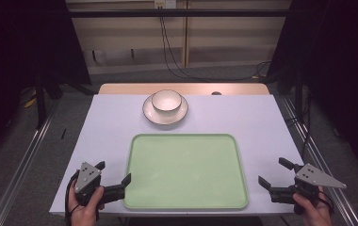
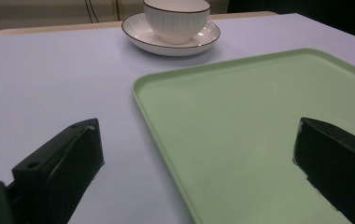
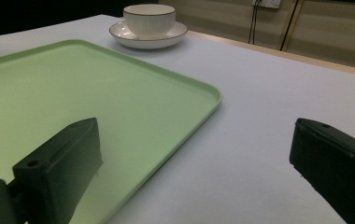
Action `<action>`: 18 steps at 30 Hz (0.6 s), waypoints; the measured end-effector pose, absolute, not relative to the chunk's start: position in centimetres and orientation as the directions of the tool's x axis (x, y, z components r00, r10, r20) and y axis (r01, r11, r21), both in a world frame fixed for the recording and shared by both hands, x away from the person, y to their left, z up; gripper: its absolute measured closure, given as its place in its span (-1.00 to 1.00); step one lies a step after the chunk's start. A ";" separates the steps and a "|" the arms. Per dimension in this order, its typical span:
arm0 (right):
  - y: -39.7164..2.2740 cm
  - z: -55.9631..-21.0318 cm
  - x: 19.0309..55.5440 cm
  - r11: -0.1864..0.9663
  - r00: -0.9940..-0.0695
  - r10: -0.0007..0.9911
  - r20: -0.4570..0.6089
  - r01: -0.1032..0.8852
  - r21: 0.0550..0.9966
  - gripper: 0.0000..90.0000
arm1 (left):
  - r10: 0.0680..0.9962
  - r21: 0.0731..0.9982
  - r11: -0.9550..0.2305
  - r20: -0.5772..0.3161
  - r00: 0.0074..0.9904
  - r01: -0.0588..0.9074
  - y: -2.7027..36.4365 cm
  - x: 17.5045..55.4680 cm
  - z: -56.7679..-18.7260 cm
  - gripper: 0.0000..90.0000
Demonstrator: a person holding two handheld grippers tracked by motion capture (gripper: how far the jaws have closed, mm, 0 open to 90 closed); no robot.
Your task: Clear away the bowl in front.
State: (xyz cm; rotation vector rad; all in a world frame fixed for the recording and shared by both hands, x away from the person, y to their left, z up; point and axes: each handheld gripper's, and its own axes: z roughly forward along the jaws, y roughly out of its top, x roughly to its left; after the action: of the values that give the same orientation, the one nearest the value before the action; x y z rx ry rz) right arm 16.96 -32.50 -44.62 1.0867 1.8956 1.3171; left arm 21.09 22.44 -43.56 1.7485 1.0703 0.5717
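Looking at the high view, both grippers are sitting at the near corners of the green tray (image 1: 185, 172), the left gripper (image 1: 116, 176) around 7 o'clock and the right gripper (image 1: 270, 173) around 5 o'clock. Both are hanging wide open and gripping nothing; the left gripper view has one jaw over the worktop (image 2: 49, 84) and the other over the tray, straddling its rim.

The bowl (image 1: 166, 101) is sitting upright in the saucer (image 1: 165, 114) way out at 12 o'clock, just past the tray's far edge, not touching it. The tray is bare right now.

My guess is the bowl set is getting moved onto the tray, or the tray itself is getting picked up by its two sides. If it's the bowl, I'd be reaching forward over the tray with jaws kept wide, coming at the bowl's rim from above and pinching one wall, since the saucer lip looks thin and slippery. Going slow matters, because the bowl is only resting in the saucer and could slide off it.
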 end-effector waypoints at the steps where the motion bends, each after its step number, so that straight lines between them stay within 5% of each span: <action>1: -32.5 -44.6 17.0 0.181 -0.498 0.867 -0.013 0.291 0.939 -0.96 | 0.864 0.906 -0.125 -0.101 0.494 0.405 22.4 21.1 -43.6 -0.96; 18: -32.3 -44.8 17.1 0.175 -0.517 0.856 0.005 0.298 0.938 -0.97 | 0.847 0.909 -0.120 -0.116 0.518 0.399 22.0 21.4 -43.0 -0.97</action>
State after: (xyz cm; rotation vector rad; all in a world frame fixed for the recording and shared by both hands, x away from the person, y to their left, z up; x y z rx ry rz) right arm 17.06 -32.31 -44.77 1.0842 1.9149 1.3386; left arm 21.43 22.01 -43.00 1.7273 1.0558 0.5425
